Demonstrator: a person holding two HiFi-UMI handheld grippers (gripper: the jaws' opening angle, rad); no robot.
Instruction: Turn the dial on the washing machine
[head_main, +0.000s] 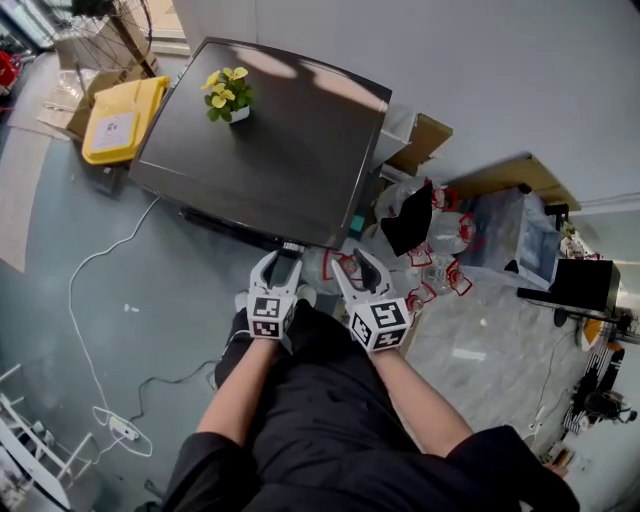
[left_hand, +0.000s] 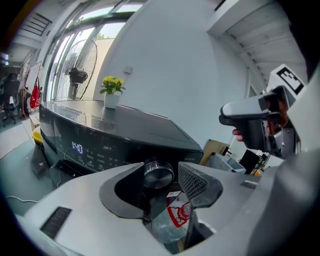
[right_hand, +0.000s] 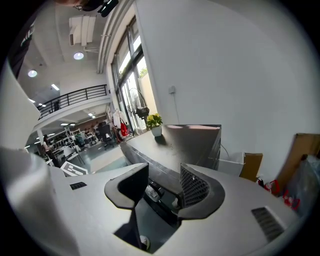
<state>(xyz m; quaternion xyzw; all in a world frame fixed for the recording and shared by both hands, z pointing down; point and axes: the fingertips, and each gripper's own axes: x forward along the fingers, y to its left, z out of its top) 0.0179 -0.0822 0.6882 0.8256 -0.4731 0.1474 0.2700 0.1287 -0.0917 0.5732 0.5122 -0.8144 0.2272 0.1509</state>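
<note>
Step in hand: approach to the dial, no grip yet. Washing machine (head_main: 270, 150) fills upper centre of the head view, potted plant (head_main: 228, 95) on its lid. Dial (left_hand: 159, 174) sits on the dark front panel, centre of the left gripper view, right of the lit display (left_hand: 76, 147).

Left gripper (head_main: 280, 262): jaws apart, dial framed in the gap between them, pads not touching it as far as I can tell. Right gripper (head_main: 350, 262): jaws apart, nothing between them, pointed at the machine's front edge, just right of the left one.

To do it well, judged from this:
- push the left gripper straight in until both pads flank the knob's ribbed rim, not its face
- keep the dial centred in the gap, then close evenly
- roll the wrist about the dial's axis, no sideways pull
- keep the right gripper off the panel; it looks close enough to bump.

Plastic bag (left_hand: 172, 220) shows low in the gap, below the dial, not in the way.
</note>
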